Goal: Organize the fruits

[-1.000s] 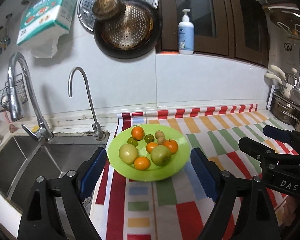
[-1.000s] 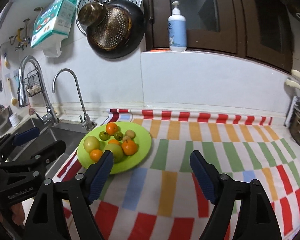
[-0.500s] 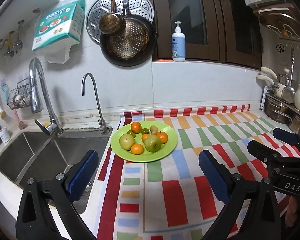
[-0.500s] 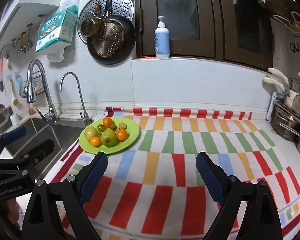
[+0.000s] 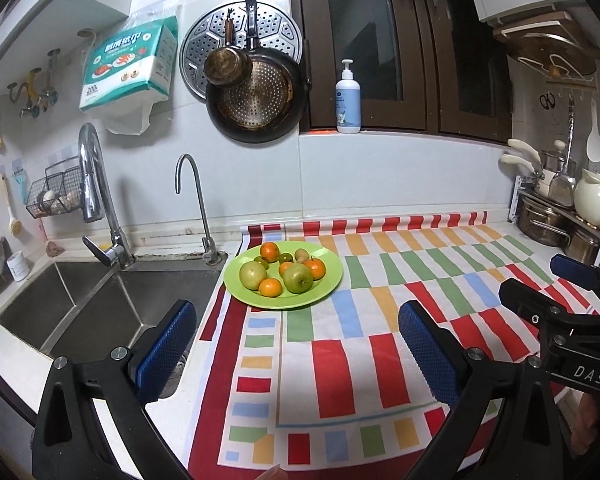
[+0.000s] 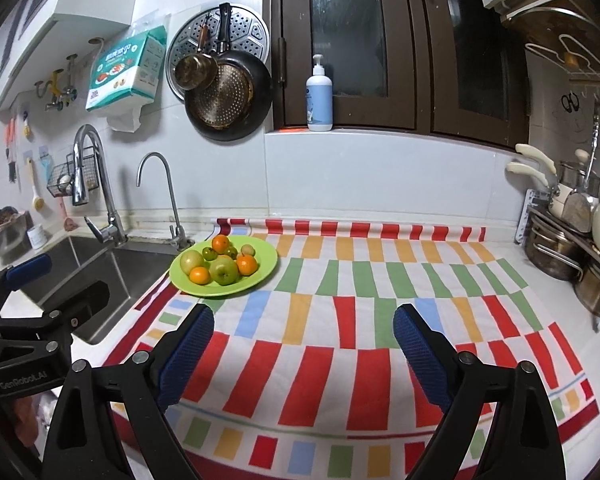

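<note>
We see all fruits [image 5: 285,273] piled on the green plate [image 5: 332,280], mid-frame by the sink [image 5: 100,304], so sorting looks done. Left gripper [image 5: 296,354] & right gripper [image 6: 303,350] fingers wide, nothing between, over the striped desk cloth [image 6: 380,280], well short of the plate.

A home kitchen: a steel double sink [image 5: 100,300] with two taps sits beside the desk [image 5: 216,400], pans [image 5: 256,100] and a steamer tray hang on the tiled wall, stacked pots [image 6: 556,252] fill a rack, and a soap bottle [image 6: 319,96] stands on the window ledge.
</note>
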Available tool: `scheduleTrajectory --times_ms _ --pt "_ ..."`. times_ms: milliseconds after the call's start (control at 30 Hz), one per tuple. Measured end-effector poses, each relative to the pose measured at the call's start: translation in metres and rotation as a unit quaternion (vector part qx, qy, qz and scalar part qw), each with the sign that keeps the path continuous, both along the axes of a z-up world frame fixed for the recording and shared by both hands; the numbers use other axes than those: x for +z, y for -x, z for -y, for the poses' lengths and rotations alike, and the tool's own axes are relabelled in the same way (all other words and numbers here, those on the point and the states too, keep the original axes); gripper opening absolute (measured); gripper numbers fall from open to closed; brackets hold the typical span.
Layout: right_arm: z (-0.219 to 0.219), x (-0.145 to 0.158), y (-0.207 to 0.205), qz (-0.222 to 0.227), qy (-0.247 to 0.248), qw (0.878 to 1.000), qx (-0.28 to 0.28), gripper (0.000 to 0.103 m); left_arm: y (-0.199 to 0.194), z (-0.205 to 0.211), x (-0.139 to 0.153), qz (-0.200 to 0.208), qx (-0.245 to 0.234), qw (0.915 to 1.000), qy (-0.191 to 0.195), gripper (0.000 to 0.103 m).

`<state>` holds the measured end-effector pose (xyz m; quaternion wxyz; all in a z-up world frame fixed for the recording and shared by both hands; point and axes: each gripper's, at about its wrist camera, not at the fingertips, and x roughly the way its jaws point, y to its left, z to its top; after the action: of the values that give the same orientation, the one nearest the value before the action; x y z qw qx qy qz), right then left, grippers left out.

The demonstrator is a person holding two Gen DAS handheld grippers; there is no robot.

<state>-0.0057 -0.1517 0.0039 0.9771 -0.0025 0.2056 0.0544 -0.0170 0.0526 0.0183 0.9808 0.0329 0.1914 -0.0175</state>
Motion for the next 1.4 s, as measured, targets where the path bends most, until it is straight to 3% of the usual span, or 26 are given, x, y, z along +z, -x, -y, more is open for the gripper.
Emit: scheduleTrajectory --times_ms 733,1400 --pt "0.01 0.006 0.045 0.014 0.002 1.0 -0.006 0.092 0.04 0.006 0.004 0.008 0.001 0.9999 -0.007 0.103" --pt "0.015 0.009 0.058 0.018 0.002 1.0 -0.006 0.092 0.052 0.007 0.007 0.015 -0.002 0.9998 -0.011 0.103"
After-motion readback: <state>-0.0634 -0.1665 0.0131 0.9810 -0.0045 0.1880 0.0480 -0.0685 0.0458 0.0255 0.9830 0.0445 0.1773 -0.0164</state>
